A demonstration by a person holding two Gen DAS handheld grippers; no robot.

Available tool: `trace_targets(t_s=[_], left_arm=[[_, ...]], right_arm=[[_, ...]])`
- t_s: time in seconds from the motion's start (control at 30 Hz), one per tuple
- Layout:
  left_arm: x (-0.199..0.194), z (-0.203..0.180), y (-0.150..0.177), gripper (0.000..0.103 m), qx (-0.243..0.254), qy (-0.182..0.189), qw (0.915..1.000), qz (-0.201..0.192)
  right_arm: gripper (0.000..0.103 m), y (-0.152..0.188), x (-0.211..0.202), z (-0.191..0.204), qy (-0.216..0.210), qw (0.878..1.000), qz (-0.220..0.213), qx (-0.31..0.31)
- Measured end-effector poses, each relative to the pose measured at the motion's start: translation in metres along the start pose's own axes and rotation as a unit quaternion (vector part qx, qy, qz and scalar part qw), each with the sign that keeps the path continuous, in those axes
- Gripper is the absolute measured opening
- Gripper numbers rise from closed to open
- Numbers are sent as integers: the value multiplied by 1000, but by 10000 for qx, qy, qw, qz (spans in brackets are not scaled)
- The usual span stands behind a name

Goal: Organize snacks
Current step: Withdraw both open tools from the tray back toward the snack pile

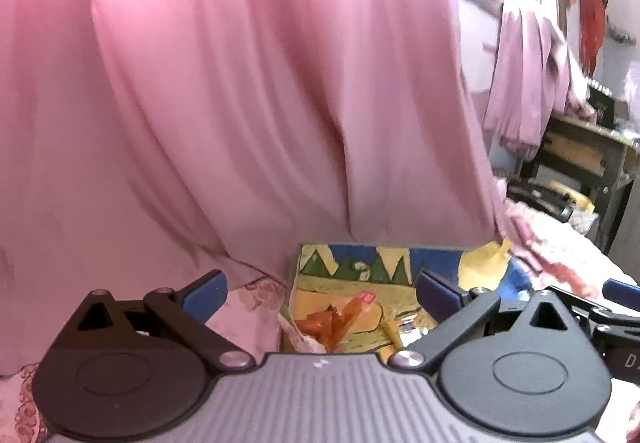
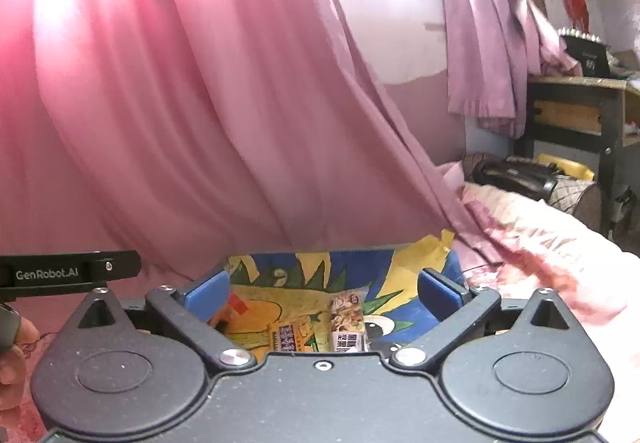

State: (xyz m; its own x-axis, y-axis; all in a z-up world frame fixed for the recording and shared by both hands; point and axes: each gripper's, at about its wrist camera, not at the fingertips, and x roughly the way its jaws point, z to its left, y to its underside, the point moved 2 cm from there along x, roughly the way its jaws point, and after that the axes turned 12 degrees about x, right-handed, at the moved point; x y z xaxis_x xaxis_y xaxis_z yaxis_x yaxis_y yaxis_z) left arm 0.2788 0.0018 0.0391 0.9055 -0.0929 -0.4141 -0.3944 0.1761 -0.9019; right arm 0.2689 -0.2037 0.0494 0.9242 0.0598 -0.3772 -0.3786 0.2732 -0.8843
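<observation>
An open-topped box (image 1: 360,263) printed with a blue, yellow and green cartoon sits on the bed just ahead of both grippers. In the left wrist view an orange wrapper (image 1: 336,323) and a small silvery packet (image 1: 408,329) lie inside it. The right wrist view shows the same box (image 2: 280,271) holding a tall snack packet (image 2: 347,319) and a smaller yellow one (image 2: 286,337). My left gripper (image 1: 322,289) is open above the box with nothing between its blue pads. My right gripper (image 2: 324,287) is open too and holds nothing.
A pink curtain (image 1: 240,103) hangs close behind the box and fills most of both views. The pink floral bedcover (image 2: 540,255) spreads to the right. Further right are a black bag (image 2: 512,171), a dark desk (image 2: 576,111) and a hanging lilac garment (image 2: 480,55).
</observation>
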Motion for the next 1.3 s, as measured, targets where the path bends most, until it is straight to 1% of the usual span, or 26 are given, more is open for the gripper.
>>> trace_targets(t_s=[0.17,0.33,0.53,0.73,0.87,1.0,1.17,1.3], left_arm=[[-36,-4,14,103,-94,-51,9998,-195],[-64,-8,31,103,99,-126,9998,-122],[-95,-19,50,103,280,-89,9996,-12],[-123,-32,73,103,580,-119,9981,162],[-141,-36,83,103,648,-73,9975,279],[-152,-40,91,103,743,-190,9963,380],[-154,-43,95,103,835,-199,9946,581],[-150,-50,102,103,1082,-251,9902,843]], right_arm=[[102,1,-38,-1,64,9999,-125,11],[102,16,-81,-5,129,9999,-98,29],[102,35,-127,-10,158,9999,-6,34],[102,51,-160,-13,117,9997,222,-35],[102,61,-177,-14,148,9992,363,-95],[102,72,-190,-14,238,9982,531,-143],[102,85,-195,-15,388,9958,796,-230],[102,89,-194,-16,422,9946,922,-207]])
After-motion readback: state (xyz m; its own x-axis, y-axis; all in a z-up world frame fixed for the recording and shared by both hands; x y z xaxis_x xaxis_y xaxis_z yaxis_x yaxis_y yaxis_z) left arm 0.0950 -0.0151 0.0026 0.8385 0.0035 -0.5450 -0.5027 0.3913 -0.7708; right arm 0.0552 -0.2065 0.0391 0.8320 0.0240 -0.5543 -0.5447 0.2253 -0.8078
